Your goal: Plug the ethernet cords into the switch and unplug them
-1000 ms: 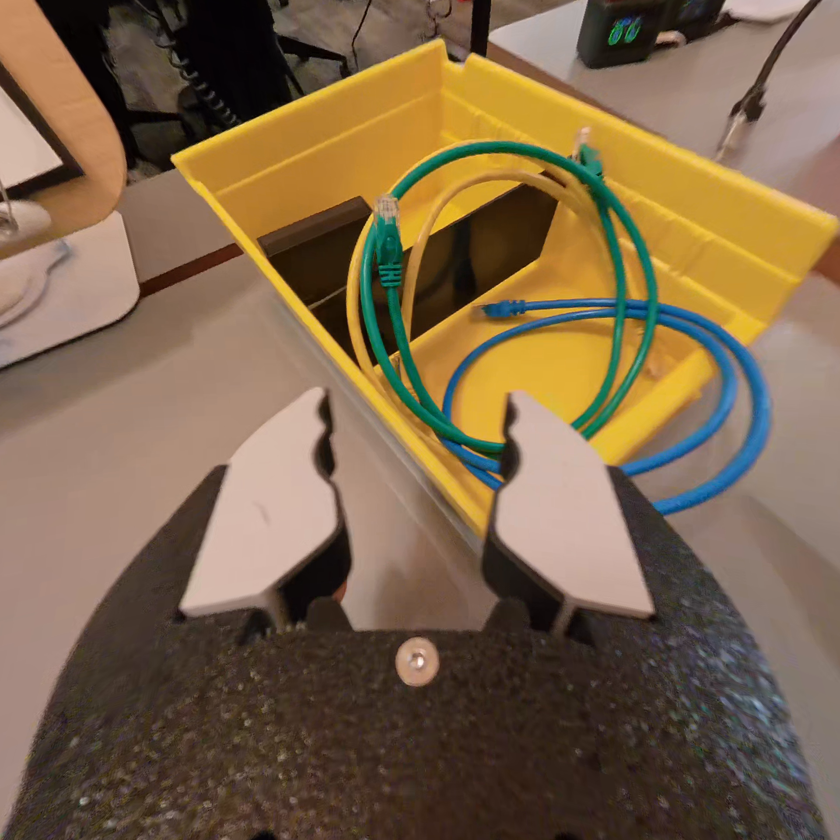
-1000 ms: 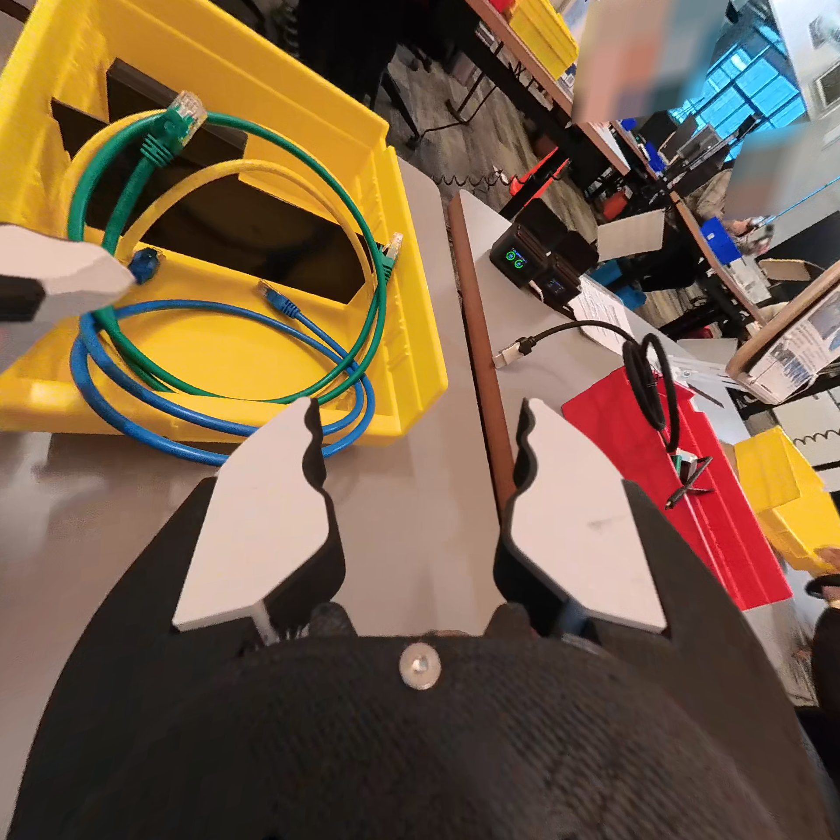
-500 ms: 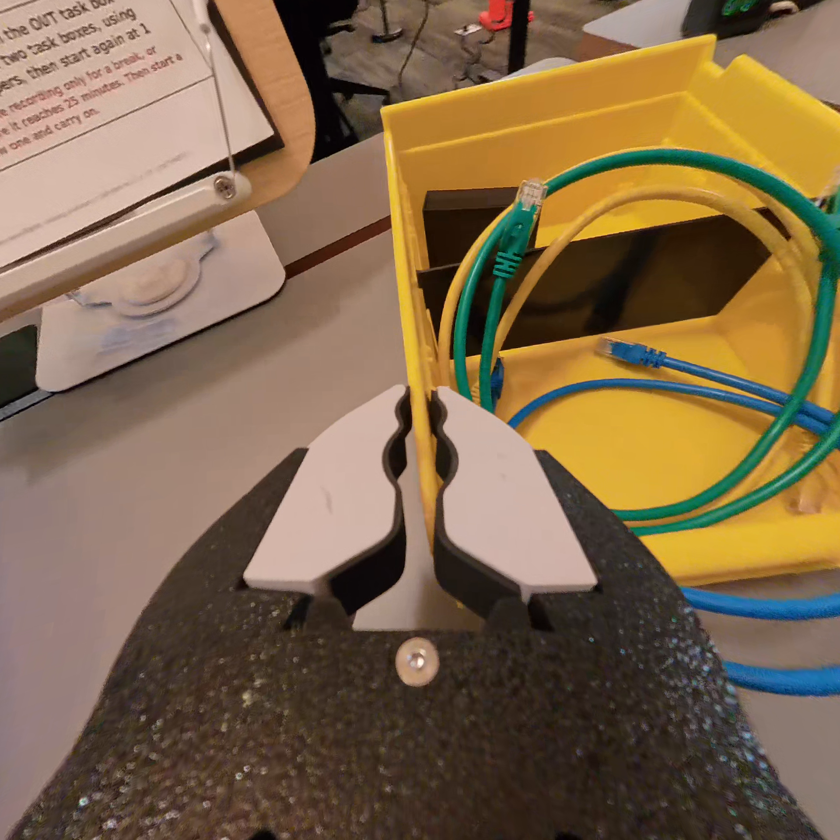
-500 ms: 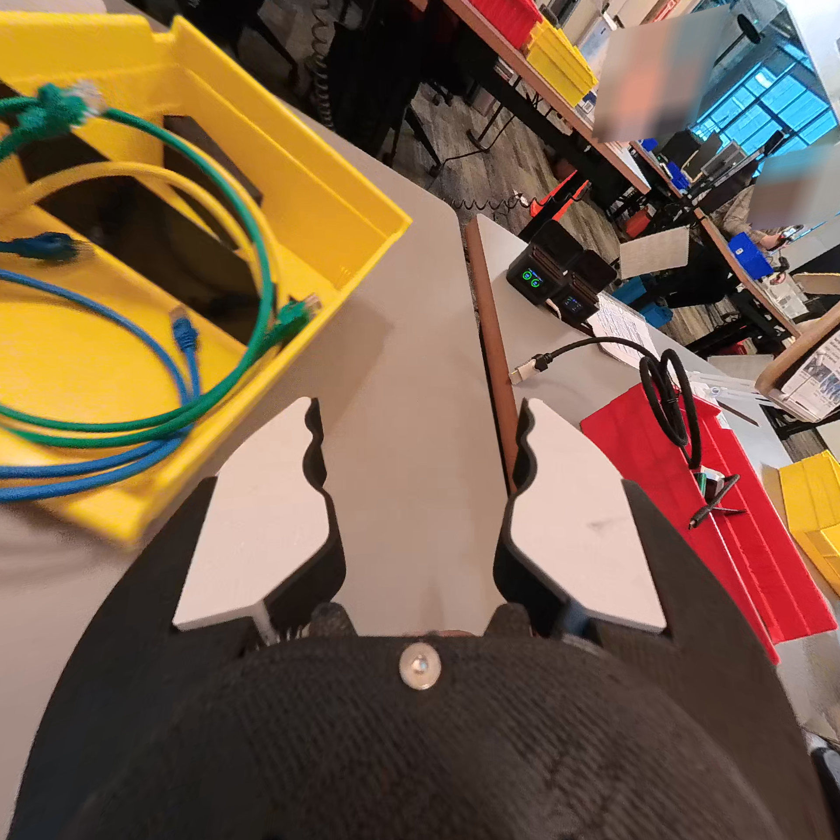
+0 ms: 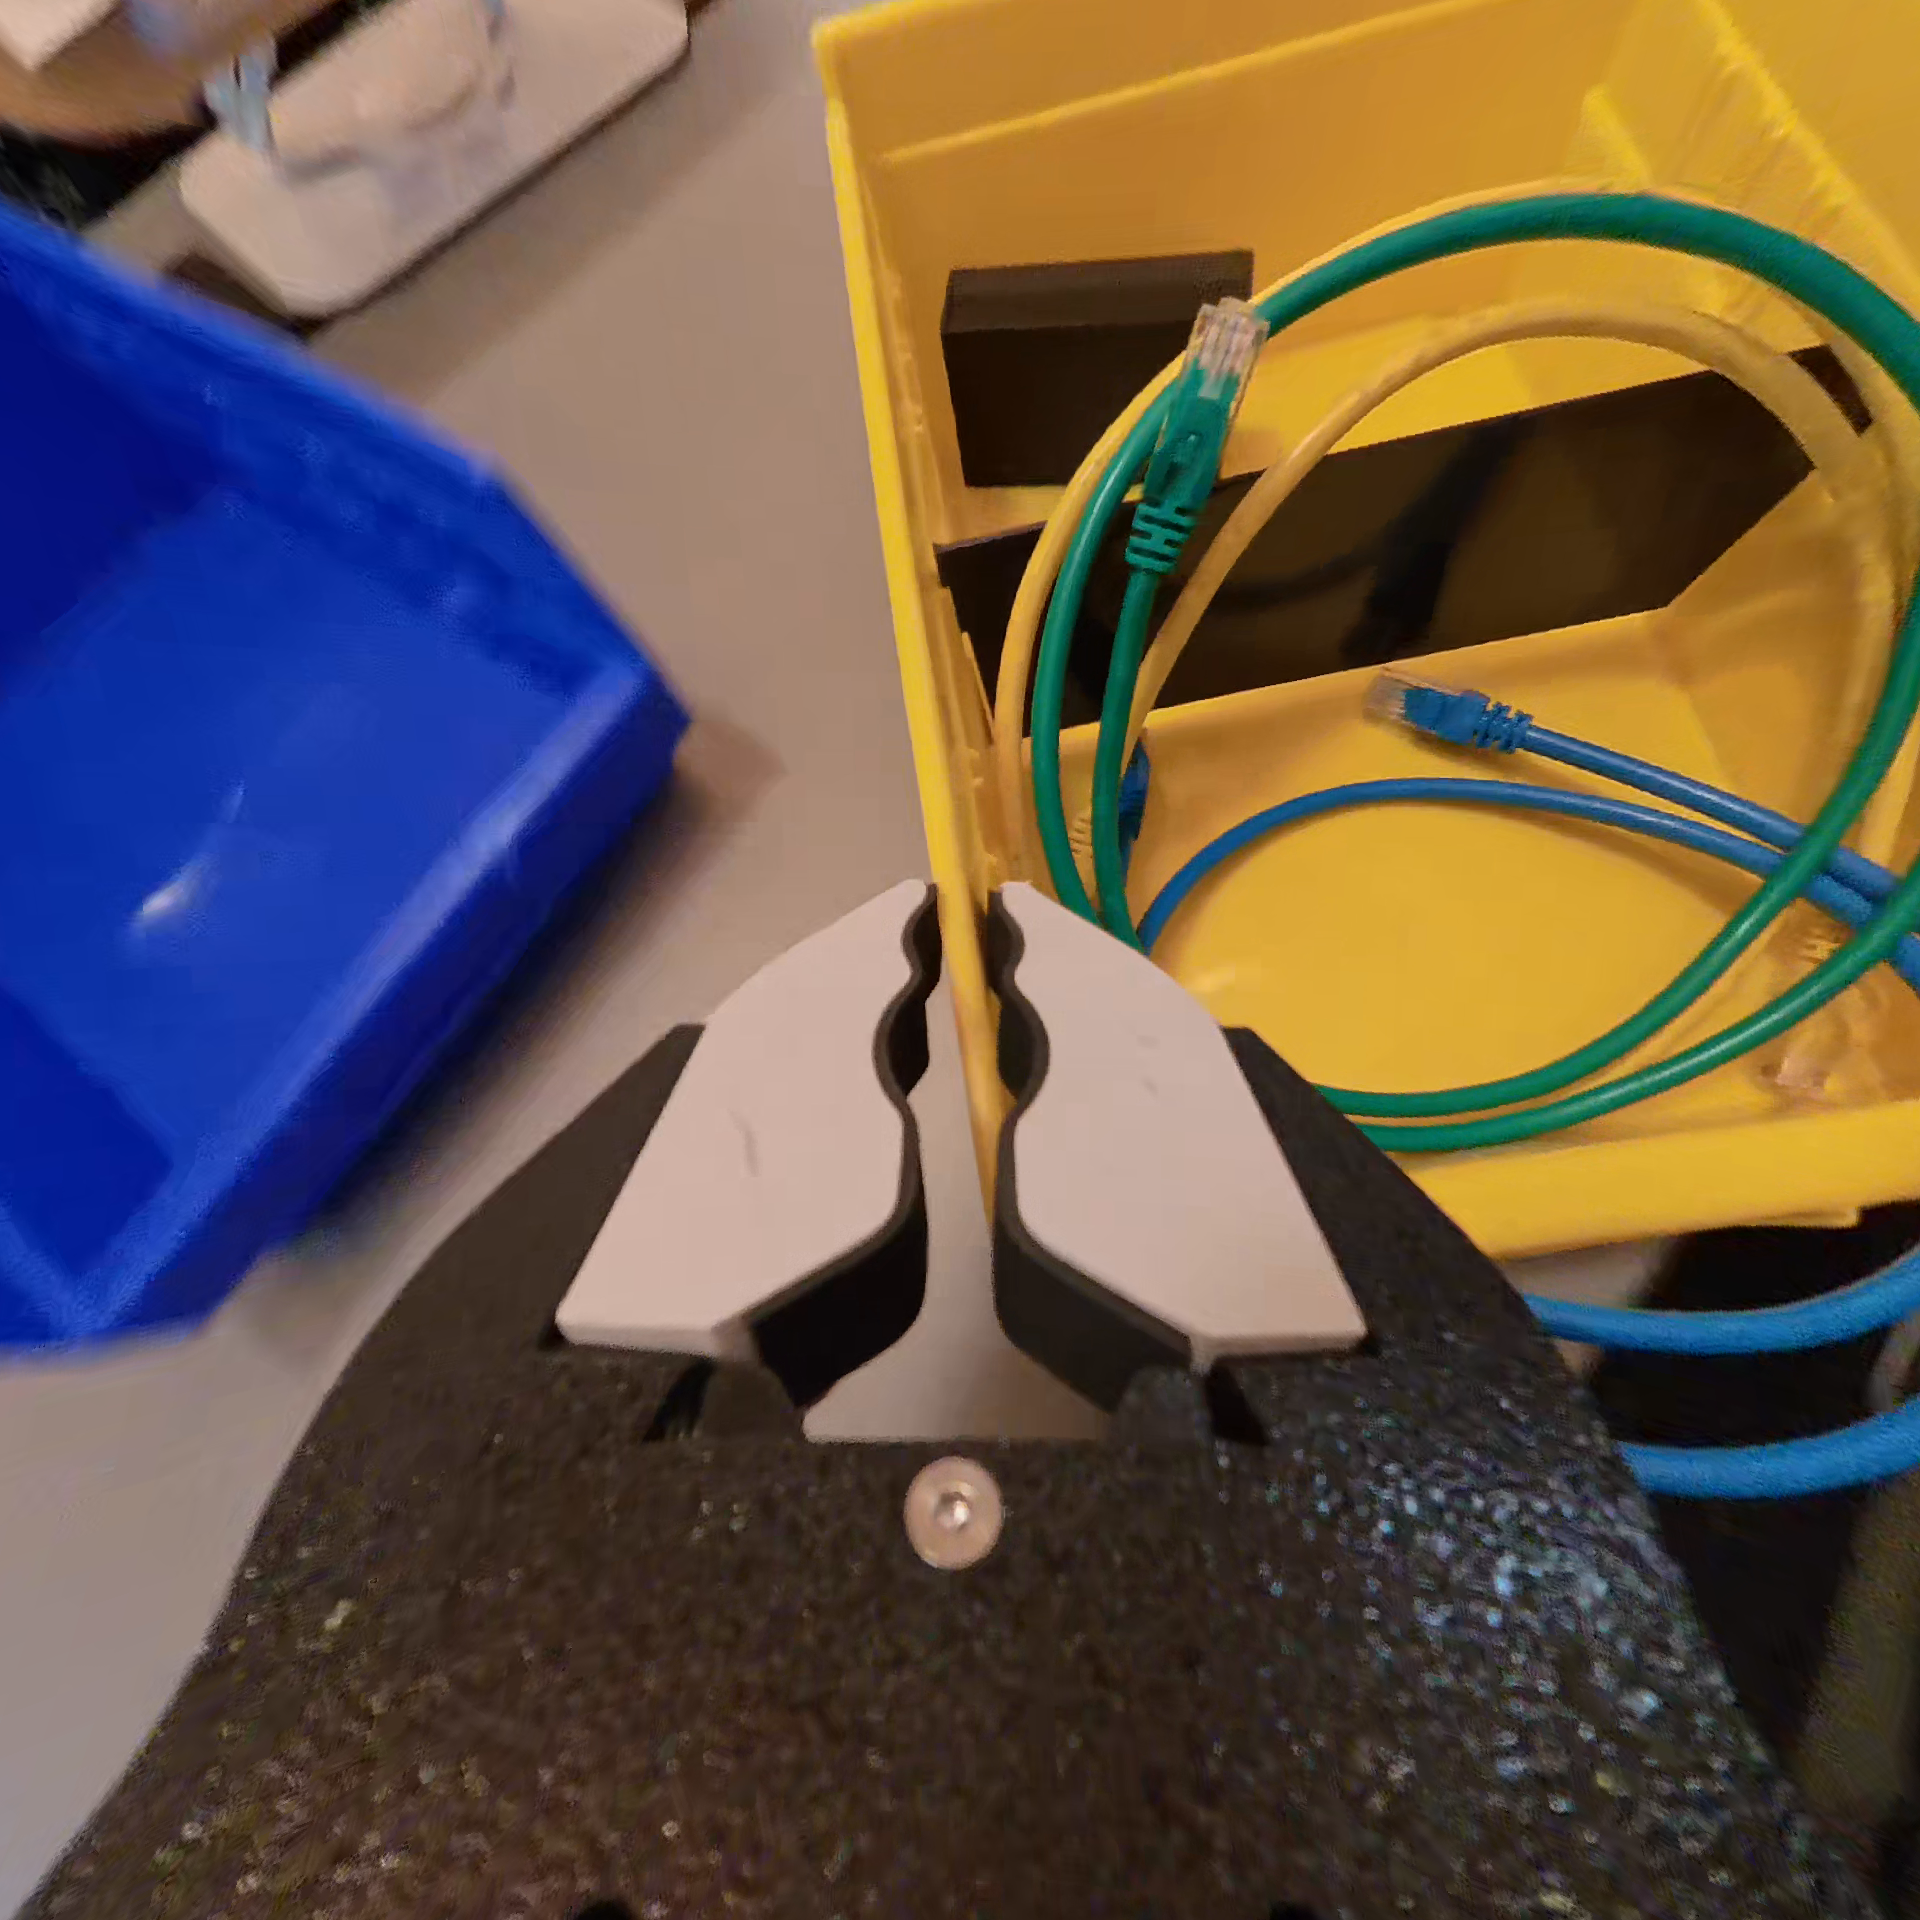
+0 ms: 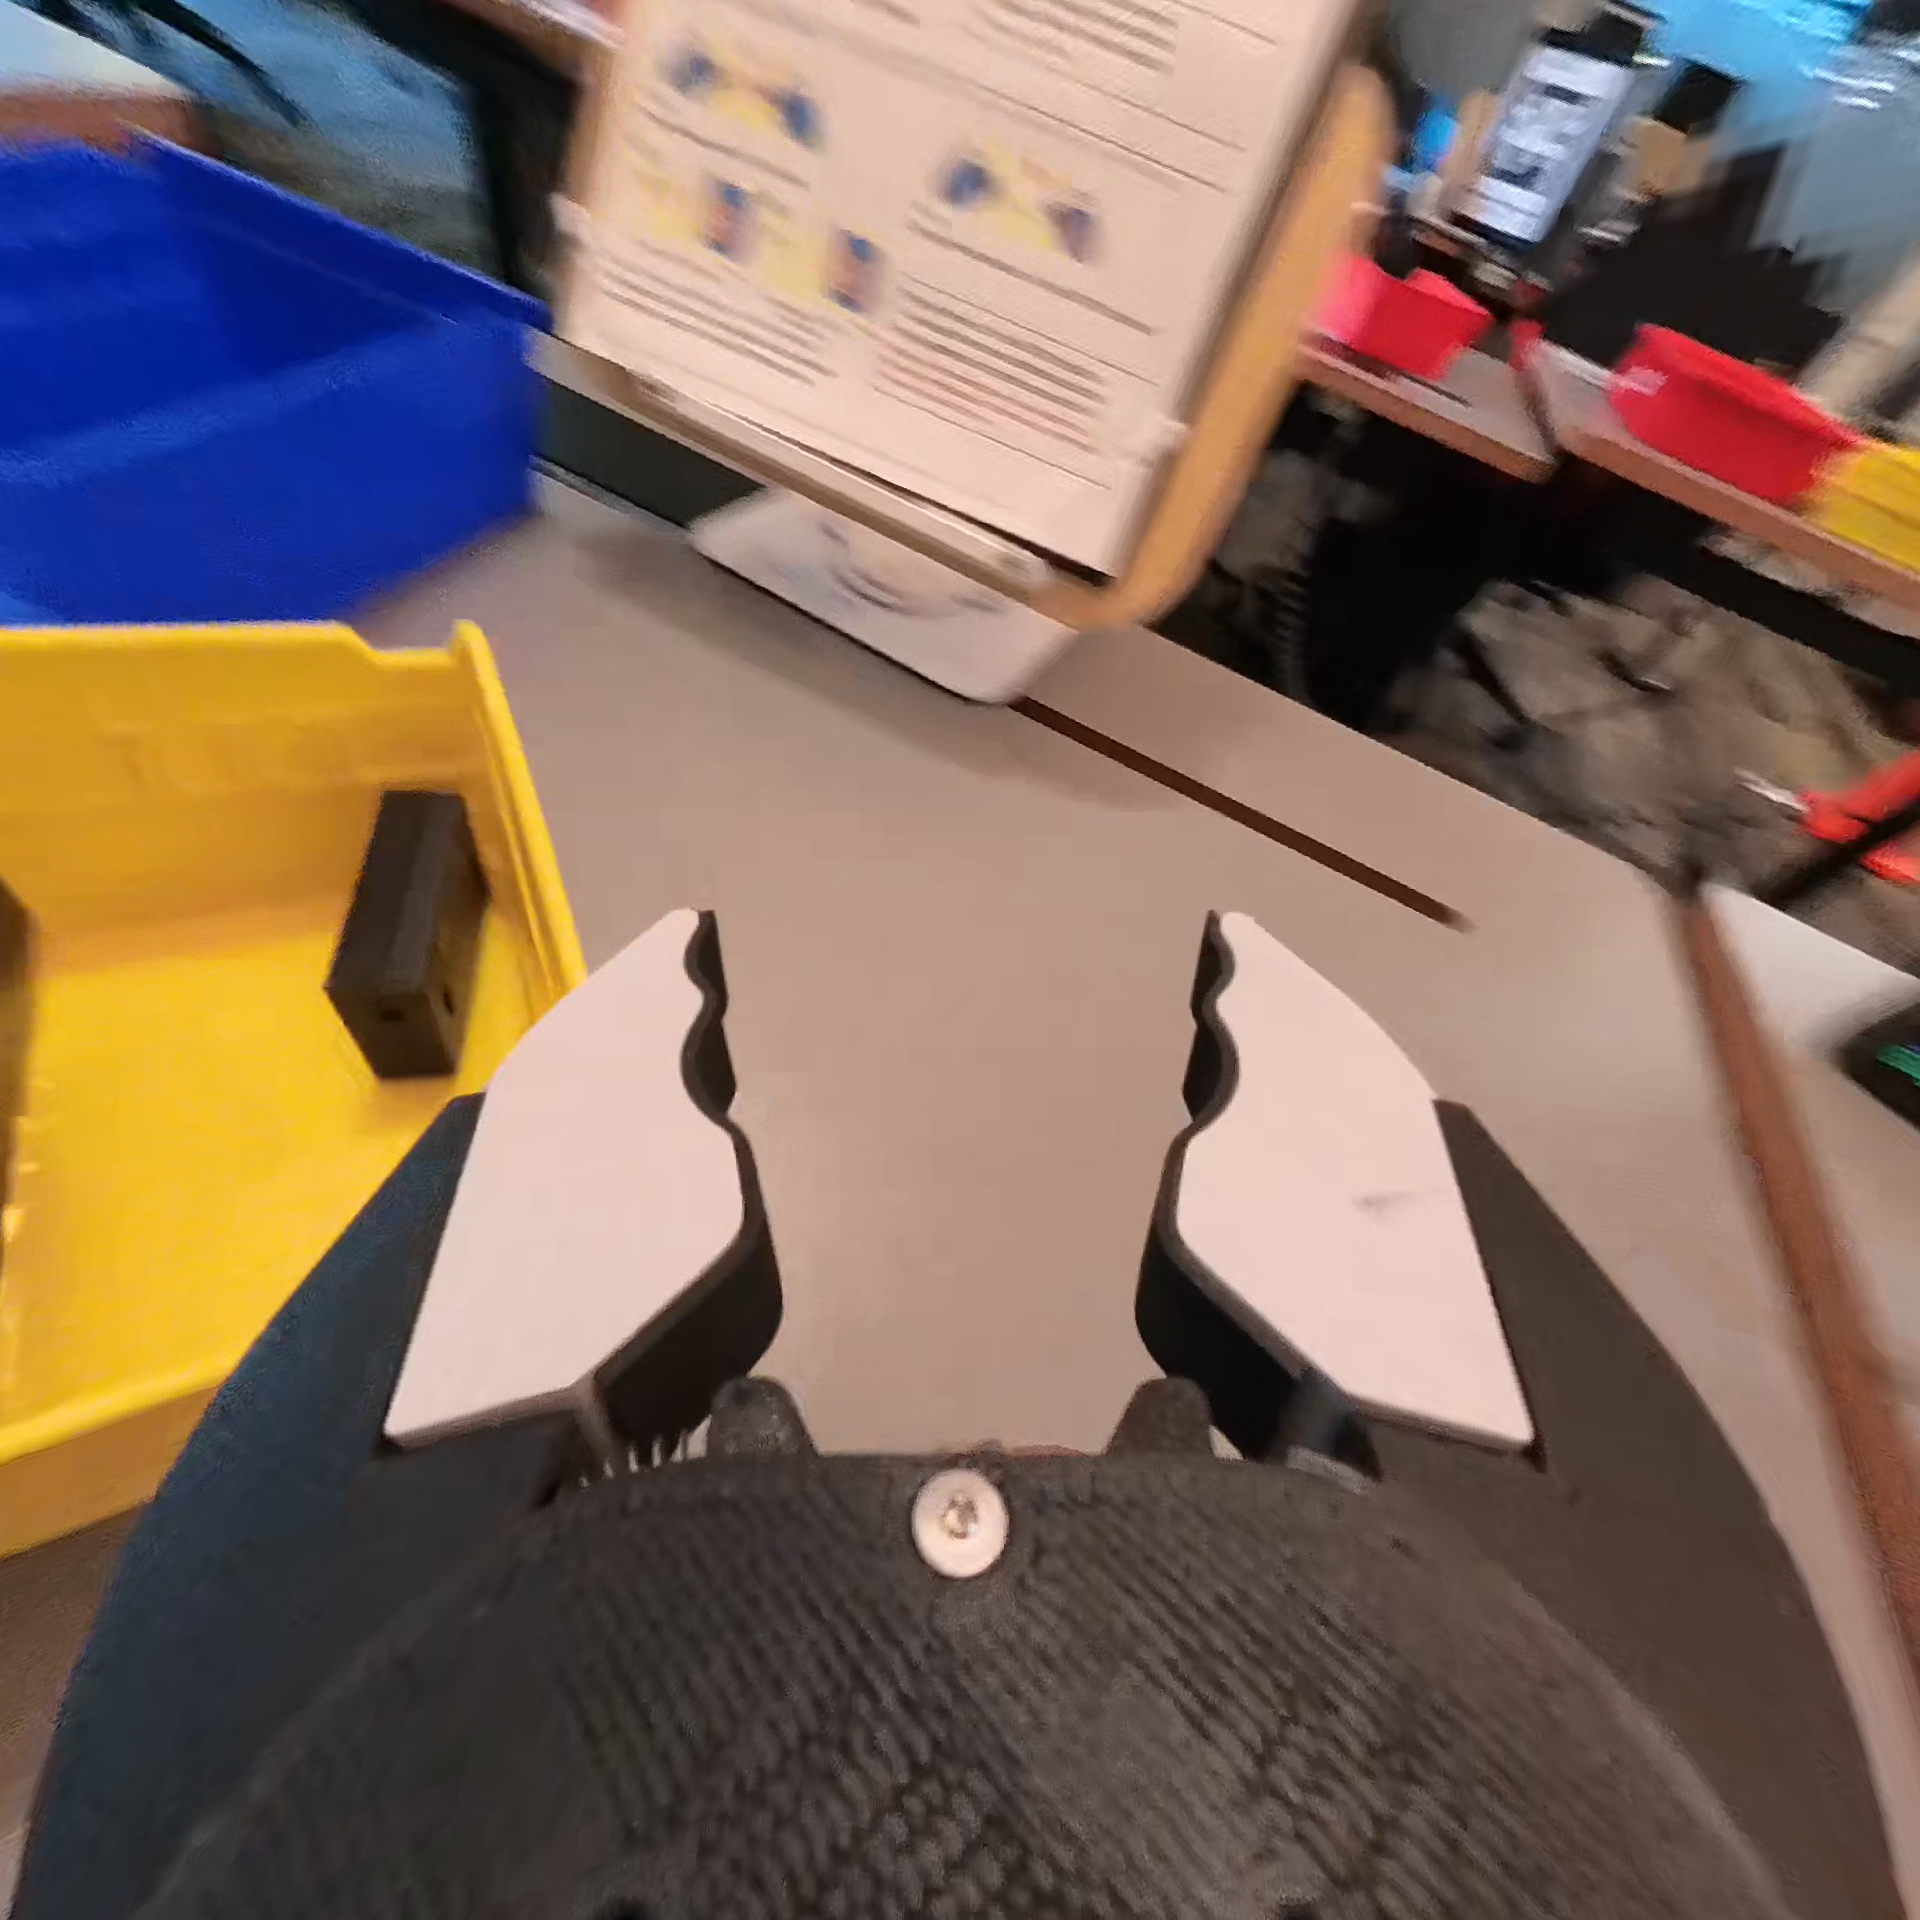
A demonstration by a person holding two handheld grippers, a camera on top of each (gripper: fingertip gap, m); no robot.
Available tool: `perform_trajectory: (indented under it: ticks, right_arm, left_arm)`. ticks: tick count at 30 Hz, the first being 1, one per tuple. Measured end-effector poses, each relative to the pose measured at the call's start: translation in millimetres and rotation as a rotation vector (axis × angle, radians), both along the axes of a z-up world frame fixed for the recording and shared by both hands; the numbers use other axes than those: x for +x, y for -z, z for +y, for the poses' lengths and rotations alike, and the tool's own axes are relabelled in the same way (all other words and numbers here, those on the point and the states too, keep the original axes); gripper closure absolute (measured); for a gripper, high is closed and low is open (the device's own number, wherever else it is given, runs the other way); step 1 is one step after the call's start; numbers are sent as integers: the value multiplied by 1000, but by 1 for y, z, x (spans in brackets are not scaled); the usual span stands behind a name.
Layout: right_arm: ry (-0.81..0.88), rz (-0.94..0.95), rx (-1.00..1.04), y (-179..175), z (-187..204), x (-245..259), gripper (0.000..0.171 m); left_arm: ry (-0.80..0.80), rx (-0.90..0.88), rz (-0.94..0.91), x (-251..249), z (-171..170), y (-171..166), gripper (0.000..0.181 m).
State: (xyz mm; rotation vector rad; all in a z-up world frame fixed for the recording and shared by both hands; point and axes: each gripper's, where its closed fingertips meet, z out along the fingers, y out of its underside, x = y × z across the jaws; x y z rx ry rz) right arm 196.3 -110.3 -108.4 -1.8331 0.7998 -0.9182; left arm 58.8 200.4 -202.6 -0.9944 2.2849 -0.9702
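Note:
My left gripper (image 5: pixel 964 914) is shut on the left wall of the yellow bin (image 5: pixel 914 582). In the bin lie a green ethernet cord (image 5: pixel 1174 488), a yellow cord (image 5: pixel 1558 322) and a blue cord (image 5: pixel 1455 717) that hangs out over the near edge. A black switch (image 5: pixel 1351 571) lies at the back of the bin, and a smaller black box (image 5: pixel 1081 364) stands behind it. My right gripper (image 6: pixel 956 935) is open and empty over the grey table, right of the yellow bin (image 6: pixel 239 1195), where a black box (image 6: pixel 405 935) shows.
A blue bin (image 5: pixel 260 779) stands left of the yellow bin and also shows in the right wrist view (image 6: pixel 208 384). A clipboard with a printed sheet on a white stand (image 6: pixel 935 260) is behind. A table seam (image 6: pixel 1247 810) and red bins (image 6: pixel 1714 416) lie beyond. My hands' fingertips stand some 35 cm from each other.
My left gripper closed on the yellow bin's wall and has dragged the bin towards the blue bin. My right gripper swung left, away from the red mat, staying open.

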Motion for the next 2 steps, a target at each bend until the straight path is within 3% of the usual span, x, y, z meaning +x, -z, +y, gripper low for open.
perform_trajectory:
  ticks: [2]
  right_arm:
    - [-155,38,72,4,61,-10,82]
  left_arm:
    - [-43,7,39,-33,44,0,174]
